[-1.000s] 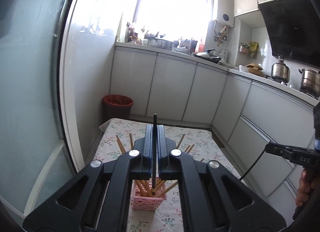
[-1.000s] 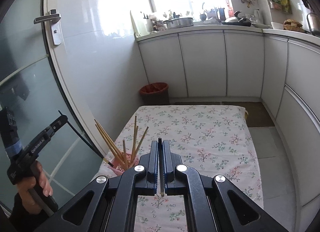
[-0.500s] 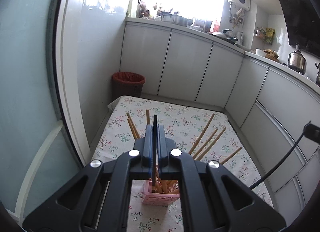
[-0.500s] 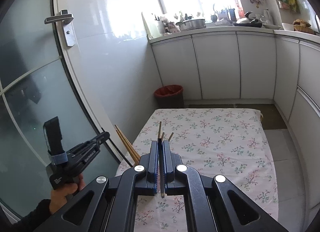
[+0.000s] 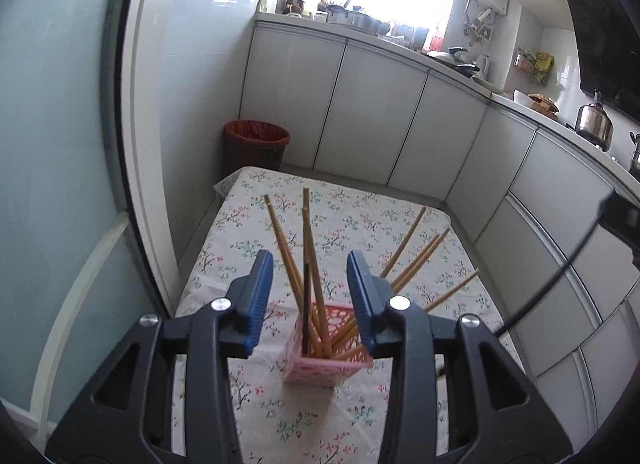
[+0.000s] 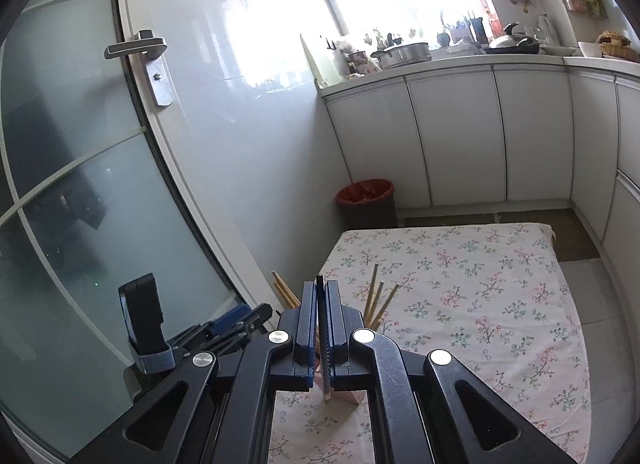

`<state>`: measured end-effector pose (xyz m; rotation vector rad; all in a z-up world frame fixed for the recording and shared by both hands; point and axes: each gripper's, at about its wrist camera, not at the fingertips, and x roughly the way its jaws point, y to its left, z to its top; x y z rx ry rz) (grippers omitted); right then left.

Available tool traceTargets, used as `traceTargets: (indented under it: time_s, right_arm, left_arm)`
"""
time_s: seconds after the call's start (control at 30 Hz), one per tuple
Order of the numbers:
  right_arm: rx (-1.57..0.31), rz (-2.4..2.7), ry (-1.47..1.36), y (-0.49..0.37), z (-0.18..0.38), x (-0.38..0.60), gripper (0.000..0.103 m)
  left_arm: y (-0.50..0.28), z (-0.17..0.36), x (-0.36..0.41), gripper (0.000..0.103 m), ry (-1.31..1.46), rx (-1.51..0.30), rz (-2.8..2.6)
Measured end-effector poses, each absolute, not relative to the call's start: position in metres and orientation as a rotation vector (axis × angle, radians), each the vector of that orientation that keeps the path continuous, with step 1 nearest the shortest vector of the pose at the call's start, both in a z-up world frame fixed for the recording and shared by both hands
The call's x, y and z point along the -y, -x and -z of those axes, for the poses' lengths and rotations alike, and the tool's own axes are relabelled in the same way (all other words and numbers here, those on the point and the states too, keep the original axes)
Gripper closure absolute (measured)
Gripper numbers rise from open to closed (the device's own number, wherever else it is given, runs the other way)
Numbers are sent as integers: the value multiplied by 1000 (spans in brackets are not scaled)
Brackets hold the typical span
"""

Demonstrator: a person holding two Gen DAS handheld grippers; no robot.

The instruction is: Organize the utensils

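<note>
**Dark stick dropped in, second one clamped and waiting**

My left tongs (image 5: 308, 292) had just been opening, and their blue pads (image 5: 258, 296) stood apart with a dark chopstick (image 5: 306, 304) upright in the gap, touching neither pad. Its lower end sat inside the pink basket (image 5: 328, 368), straight ahead of those tongs and just below their tips. The pale chopsticks (image 5: 408, 252) fanned out of the same basket, some leaning away to the left tongs' far side on the right, a couple rising up between the pads beside the dark one. The basket stood on the flowered cloth (image 5: 360, 224), which ran on ahead of the tongs.

My right tongs (image 6: 320, 328) were squeezed together on another dark chopstick (image 6: 321, 304), held upright, its top poking above the pads and its lower tip showing beneath them. Behind that tip I caught a corner of the basket (image 6: 354, 396), with pale sticks (image 6: 376, 296) just right of the tips. The left tongs (image 6: 240, 322) sat close on the right tongs' left side, near the glass door (image 6: 80, 184). A red bin (image 6: 366, 200) stood well ahead, past the cloth (image 6: 460, 284).
</note>
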<state>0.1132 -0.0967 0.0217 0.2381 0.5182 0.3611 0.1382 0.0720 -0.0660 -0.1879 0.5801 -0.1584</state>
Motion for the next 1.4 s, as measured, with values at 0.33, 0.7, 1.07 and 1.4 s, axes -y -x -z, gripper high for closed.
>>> traceTargets:
  time_s: [0.33,0.7,1.07,1.4]
  right_arm:
    - [-498,-344,-275,-149,0,71,99]
    - [-525,-320,-319,-183,38,62,99]
    - [-529,-351,-305,-181,41,65,86]
    - [-552,-186,-247,-141,17,116,70]
  left_arm:
    - [-140,80,-85,58,170,-701,117]
    - [-143,85,-85,58,164,-734,126]
    - [-142,90,-77,57,135,-769,145]
    - [-121,79,-55,37,96,-754,191]
